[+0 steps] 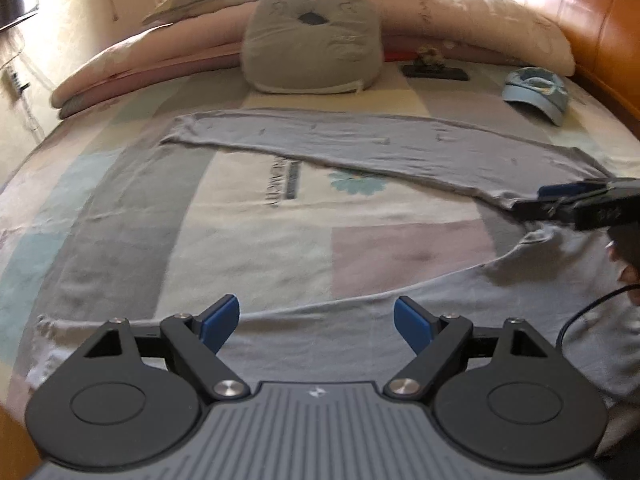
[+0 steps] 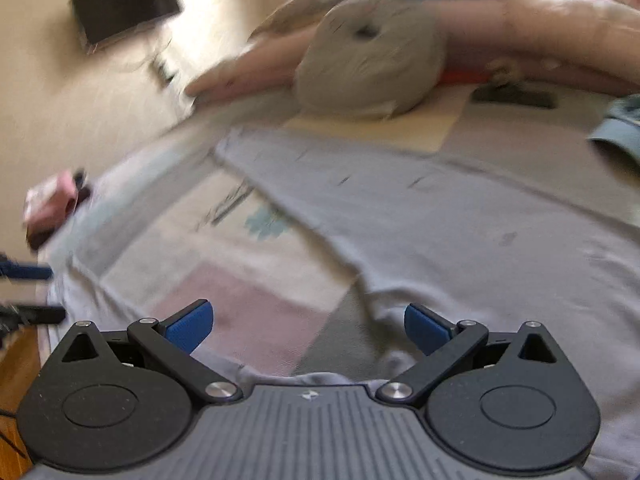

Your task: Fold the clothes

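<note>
While both tools [image 1: 316, 330] [image 2: 308, 330] gape empty, only right view shows wall TV [image 2: 126, 8].

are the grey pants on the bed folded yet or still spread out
Spread out: the grey pants lie flat on the bed, legs splayed apart in a V, no fold visible.

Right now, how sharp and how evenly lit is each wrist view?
Left wrist view: mostly sharp, the grey trousers and cat cushion read clearly, window glare along the top edge. Right wrist view: motion-smeared, cushion streaky, only the right gripper crisp.
</note>
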Demonstrator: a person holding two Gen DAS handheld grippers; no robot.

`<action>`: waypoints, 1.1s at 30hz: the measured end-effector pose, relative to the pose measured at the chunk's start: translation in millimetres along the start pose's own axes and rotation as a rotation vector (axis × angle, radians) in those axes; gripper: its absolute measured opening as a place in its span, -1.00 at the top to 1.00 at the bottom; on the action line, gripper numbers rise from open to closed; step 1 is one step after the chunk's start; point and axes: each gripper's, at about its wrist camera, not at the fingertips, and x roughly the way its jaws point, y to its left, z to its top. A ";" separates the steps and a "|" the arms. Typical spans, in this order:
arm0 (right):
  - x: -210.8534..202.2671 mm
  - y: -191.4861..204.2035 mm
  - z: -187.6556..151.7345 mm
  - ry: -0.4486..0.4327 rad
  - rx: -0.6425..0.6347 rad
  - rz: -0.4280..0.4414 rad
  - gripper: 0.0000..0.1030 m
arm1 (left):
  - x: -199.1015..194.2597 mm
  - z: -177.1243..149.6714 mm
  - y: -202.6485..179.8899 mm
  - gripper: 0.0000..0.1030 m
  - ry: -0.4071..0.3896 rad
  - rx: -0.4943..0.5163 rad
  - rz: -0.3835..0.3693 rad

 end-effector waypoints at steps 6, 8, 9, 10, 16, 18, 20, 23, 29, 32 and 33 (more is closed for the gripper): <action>-45.7 -25.2 -23.5 0.000 0.031 -0.188 -1.00 | 20.6 13.3 -21.1 -0.66 0.020 0.062 -0.076; -53.0 -25.0 -35.9 0.027 -0.012 -0.273 -1.00 | 28.0 21.7 -30.9 -0.66 0.018 0.088 -0.120; -55.4 -24.1 -41.7 0.044 -0.035 -0.322 -1.00 | 32.4 26.5 -37.6 -0.66 0.016 0.106 -0.143; -54.2 -24.4 -46.7 0.055 -0.038 -0.339 -1.00 | 37.3 31.6 -45.5 -0.66 0.013 0.127 -0.166; -47.5 -26.1 -76.6 0.127 -0.052 -0.438 -1.00 | 66.9 56.4 -105.2 -0.66 -0.001 0.260 -0.308; -48.6 -23.5 -79.6 0.120 -0.046 -0.448 -1.00 | 76.1 60.7 -122.8 -0.66 0.002 0.290 -0.343; -49.5 -24.7 -80.0 0.114 -0.032 -0.450 -1.00 | 86.7 61.7 -134.5 -0.66 0.015 0.310 -0.354; -49.3 -25.4 -81.4 0.109 -0.027 -0.450 -1.00 | 102.6 63.3 -152.0 -0.66 0.034 0.341 -0.369; -49.0 -26.1 -81.9 0.103 -0.023 -0.446 -1.00 | 130.9 63.8 -144.2 -0.73 0.051 0.323 -0.307; -49.1 -26.3 -82.4 0.101 -0.022 -0.447 -1.00 | 125.1 67.4 -137.9 -0.69 0.056 0.324 -0.285; -49.0 -26.4 -82.6 0.100 -0.020 -0.447 -1.00 | 121.0 68.9 -135.7 -0.69 0.055 0.320 -0.291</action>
